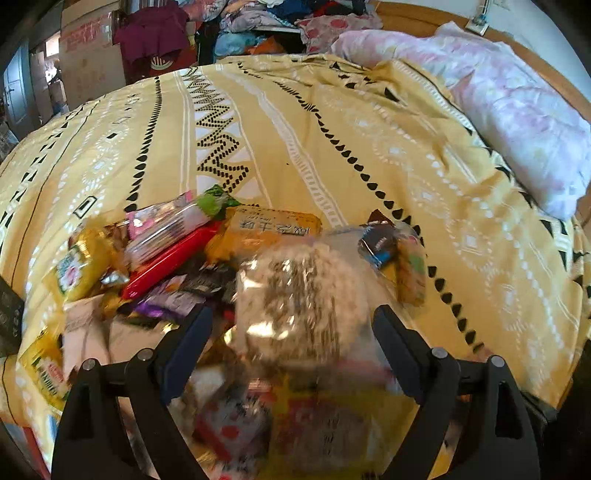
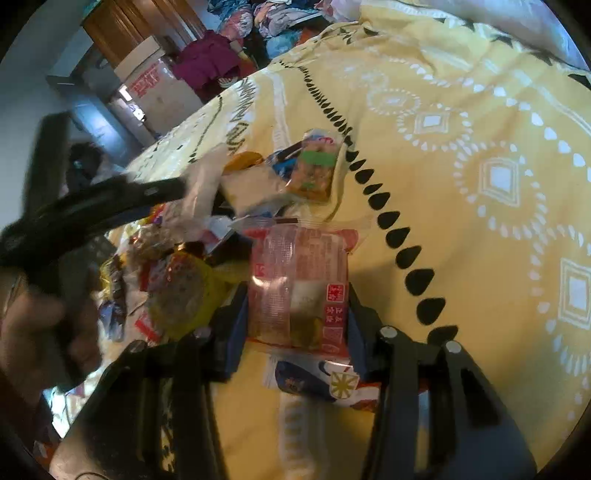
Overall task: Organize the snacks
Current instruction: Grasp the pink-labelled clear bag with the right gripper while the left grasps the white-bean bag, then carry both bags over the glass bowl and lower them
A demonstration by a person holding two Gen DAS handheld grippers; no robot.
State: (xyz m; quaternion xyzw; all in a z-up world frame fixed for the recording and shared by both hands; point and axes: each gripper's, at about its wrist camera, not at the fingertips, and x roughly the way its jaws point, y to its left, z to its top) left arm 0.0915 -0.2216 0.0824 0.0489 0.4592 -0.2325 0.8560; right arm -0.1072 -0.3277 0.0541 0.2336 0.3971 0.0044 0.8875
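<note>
A heap of snack packets lies on a yellow patterned bedspread (image 1: 332, 129). My left gripper (image 1: 291, 328) stands open over the heap, its fingers on either side of a blurred clear bag with a round pale cake (image 1: 299, 295); I see no pad pressing on the bag. Beyond it lie a long red packet (image 1: 170, 258) and an orange packet (image 1: 269, 225). My right gripper (image 2: 295, 314) is shut on a pink see-through packet (image 2: 299, 280), with a pad against each side. Under it lies a blue and white packet (image 2: 317, 384).
A pink and white pillow (image 1: 517, 110) lies along the bed's right side. Piled clothes (image 1: 258, 22) and a cardboard box (image 1: 88, 55) stand beyond the far edge. In the right wrist view, a person's hand (image 2: 33, 325) shows at the left. Bare bedspread (image 2: 480, 184) spreads to the right.
</note>
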